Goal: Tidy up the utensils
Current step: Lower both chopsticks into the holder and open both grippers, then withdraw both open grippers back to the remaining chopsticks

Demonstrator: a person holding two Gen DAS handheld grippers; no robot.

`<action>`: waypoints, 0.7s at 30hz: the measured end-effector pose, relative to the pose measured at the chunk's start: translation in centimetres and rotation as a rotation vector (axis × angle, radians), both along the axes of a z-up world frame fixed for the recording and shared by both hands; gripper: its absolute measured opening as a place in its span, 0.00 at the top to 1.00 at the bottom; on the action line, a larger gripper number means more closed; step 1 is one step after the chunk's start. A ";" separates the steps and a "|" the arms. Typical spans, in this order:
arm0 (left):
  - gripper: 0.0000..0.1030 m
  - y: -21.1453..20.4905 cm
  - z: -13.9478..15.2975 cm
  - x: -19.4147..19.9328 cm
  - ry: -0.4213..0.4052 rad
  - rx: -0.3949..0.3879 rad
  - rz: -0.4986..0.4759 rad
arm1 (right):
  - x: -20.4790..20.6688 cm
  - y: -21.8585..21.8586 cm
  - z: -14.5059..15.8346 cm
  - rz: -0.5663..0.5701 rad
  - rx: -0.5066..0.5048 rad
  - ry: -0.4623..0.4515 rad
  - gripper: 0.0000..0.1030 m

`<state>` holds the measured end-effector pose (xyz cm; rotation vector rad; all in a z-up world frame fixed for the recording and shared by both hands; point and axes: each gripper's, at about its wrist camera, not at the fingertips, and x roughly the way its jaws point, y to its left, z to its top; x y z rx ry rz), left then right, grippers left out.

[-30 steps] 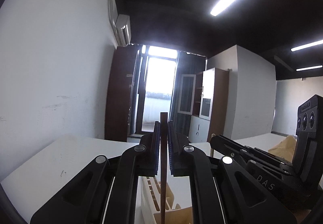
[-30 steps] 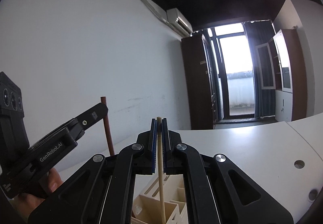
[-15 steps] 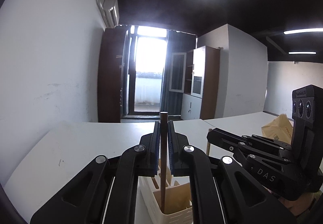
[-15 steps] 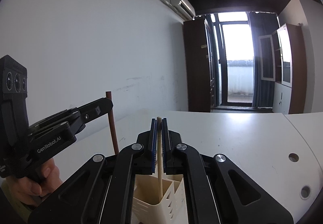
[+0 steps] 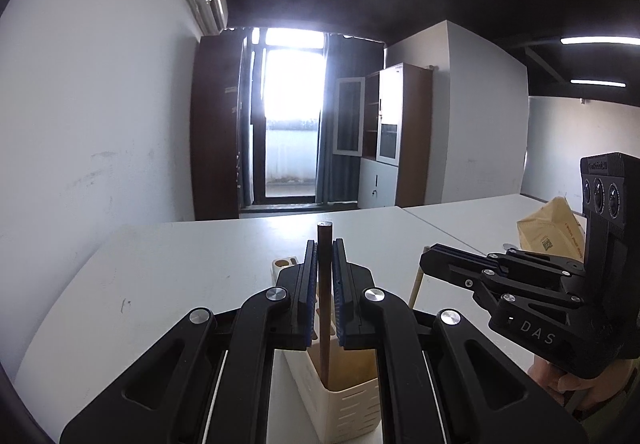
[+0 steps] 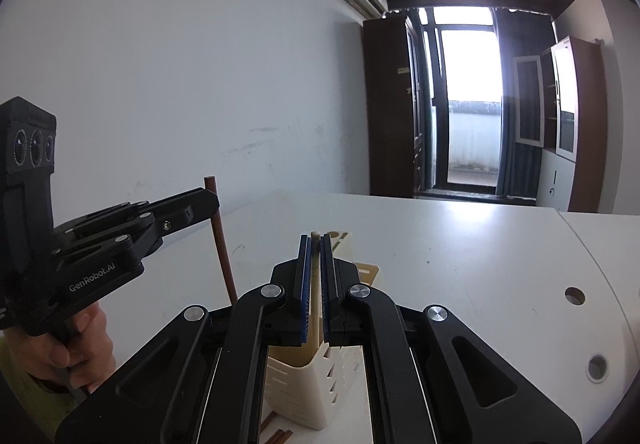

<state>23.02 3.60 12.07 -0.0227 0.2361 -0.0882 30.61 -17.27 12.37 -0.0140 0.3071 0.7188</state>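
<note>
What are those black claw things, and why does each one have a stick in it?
Those claws are grabbing tools, not a robot. A person holds one in each hand and squeezes it to pinch things. Each tool has a camera on it looking out along its two fingers, so each picture is taken from one tool, and you can see the other tool off to the side.

In the left tool's picture, the left gripper pinches a dark brown chopstick, with its lower end down inside a cream utensil holder. In the right tool's picture, the right gripper pinches a pale chopstick over the same holder.

The holder stands on a white table. A few more brown sticks lie on the table beside the holder, and a tan paper bag sits farther off.
</note>
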 end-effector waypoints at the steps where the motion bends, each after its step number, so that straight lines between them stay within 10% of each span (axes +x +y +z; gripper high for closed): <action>1: 0.93 0.0 0.0 0.0 0.003 0.000 0.001 | 0.3 0.1 0.1 -0.003 0.001 0.005 0.95; 5: 0.93 0.2 0.0 0.0 0.030 -0.009 0.012 | 0.7 -0.3 -0.1 -0.024 0.011 0.035 0.94; 8: 0.92 0.6 0.3 -0.1 0.035 -0.027 0.026 | 0.9 -0.6 0.0 -0.041 0.021 0.044 0.73; 21: 0.81 0.6 0.6 -2.8 0.045 -0.010 0.047 | -0.2 -1.9 -0.3 -0.095 0.009 0.044 0.67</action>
